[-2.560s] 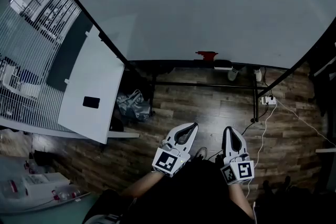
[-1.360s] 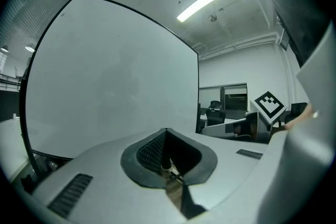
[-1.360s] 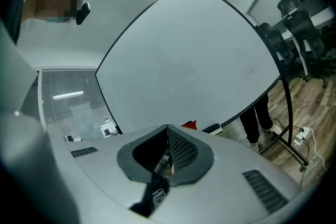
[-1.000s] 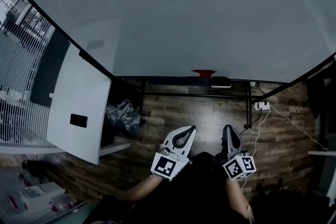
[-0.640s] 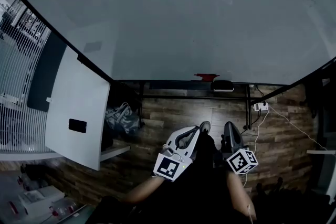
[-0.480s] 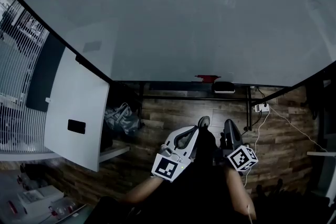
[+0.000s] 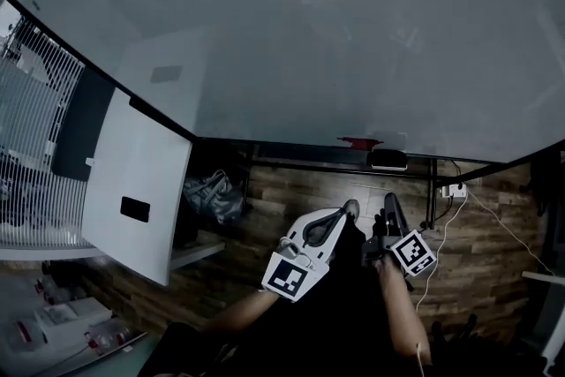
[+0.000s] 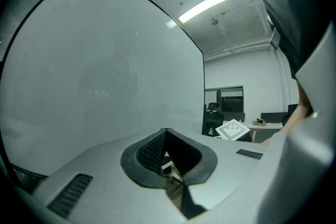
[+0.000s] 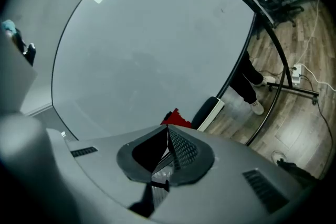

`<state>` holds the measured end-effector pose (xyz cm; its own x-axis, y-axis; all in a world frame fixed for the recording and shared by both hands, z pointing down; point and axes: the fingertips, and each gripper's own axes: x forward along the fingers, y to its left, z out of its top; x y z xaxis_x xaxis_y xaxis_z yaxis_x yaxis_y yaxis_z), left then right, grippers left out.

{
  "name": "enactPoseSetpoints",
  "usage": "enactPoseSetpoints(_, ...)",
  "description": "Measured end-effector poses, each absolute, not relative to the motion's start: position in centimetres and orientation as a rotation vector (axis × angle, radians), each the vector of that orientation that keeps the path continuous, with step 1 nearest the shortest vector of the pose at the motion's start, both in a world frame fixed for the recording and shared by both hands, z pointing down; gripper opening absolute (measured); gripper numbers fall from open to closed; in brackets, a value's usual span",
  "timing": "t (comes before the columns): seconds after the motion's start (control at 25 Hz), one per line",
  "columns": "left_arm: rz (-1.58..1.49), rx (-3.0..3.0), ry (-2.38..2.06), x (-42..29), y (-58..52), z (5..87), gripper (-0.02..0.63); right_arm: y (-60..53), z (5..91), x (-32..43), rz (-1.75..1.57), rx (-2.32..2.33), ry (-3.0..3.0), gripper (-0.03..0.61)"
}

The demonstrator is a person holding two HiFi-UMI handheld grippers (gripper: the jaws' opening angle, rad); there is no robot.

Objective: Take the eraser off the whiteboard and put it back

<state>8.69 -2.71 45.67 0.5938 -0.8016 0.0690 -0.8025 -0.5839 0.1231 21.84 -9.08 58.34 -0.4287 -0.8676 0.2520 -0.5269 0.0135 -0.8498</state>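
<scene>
Jaws of left gripper [image 7: 347, 209] and right gripper [image 7: 389, 202] are pressed together, empty; eraser [image 7: 388, 159] is seen farther off, at whiteboard [image 7: 309, 31] bottom edge.

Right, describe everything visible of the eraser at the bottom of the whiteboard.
The oblong black-and-white eraser lies lengthwise along the bottom edge of the whiteboard, just right of a small red piece. One long face looks dark, the other white. Its material is too small to tell. Nothing grips it.
</scene>
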Motion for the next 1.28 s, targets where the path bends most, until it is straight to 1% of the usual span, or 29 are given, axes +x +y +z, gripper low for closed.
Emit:
enactPoseSetpoints(0.2,0.034,2.672,-1.353,9.0,-5.0,45.8,0.000,-11.0,61.5,22.8,-1.486,-1.472,1.878,0.015)
enactPoseSetpoints(0.4,0.065,2.689,-1.340,10.0,-6.7,46.0,0.000,-12.7,63.4,23.2,-1.543,-1.414,1.808,0.018)
enactPoseSetpoints(0.44,0.068,2.686,-1.337,10.2,-7.0,46.1,0.000,-13.0,63.8,23.1,-1.559,-1.396,1.798,0.028)
enactPoseSetpoints(0.48,0.070,2.682,-1.334,10.3,-7.3,46.2,0.000,-13.3,64.2,23.0,-1.577,-1.374,1.786,0.054)
enactPoseSetpoints(0.52,0.073,2.681,-1.331,10.5,-7.6,46.2,0.000,-13.6,64.5,22.9,-1.595,-1.353,1.774,0.094)
enactPoseSetpoints(0.6,0.085,2.682,-1.328,10.7,-8.1,46.4,0.000,-14.3,65.1,22.6,-1.623,-1.319,1.763,0.144)
enactPoseSetpoints(0.72,0.103,2.672,-1.325,10.9,-8.8,46.7,0.001,-15.2,66.1,22.0,-1.661,-1.305,1.753,0.184)
enactPoseSetpoints(0.92,0.135,2.669,-1.319,11.1,-9.5,47.2,0.000,-16.2,67.7,21.9,-1.726,-1.310,1.692,0.224)
enactPoseSetpoints(1.28,0.142,2.642,-1.337,10.8,-10.9,47.5,0.000,-17.4,69.7,22.3,-1.794,-1.338,1.599,0.233)
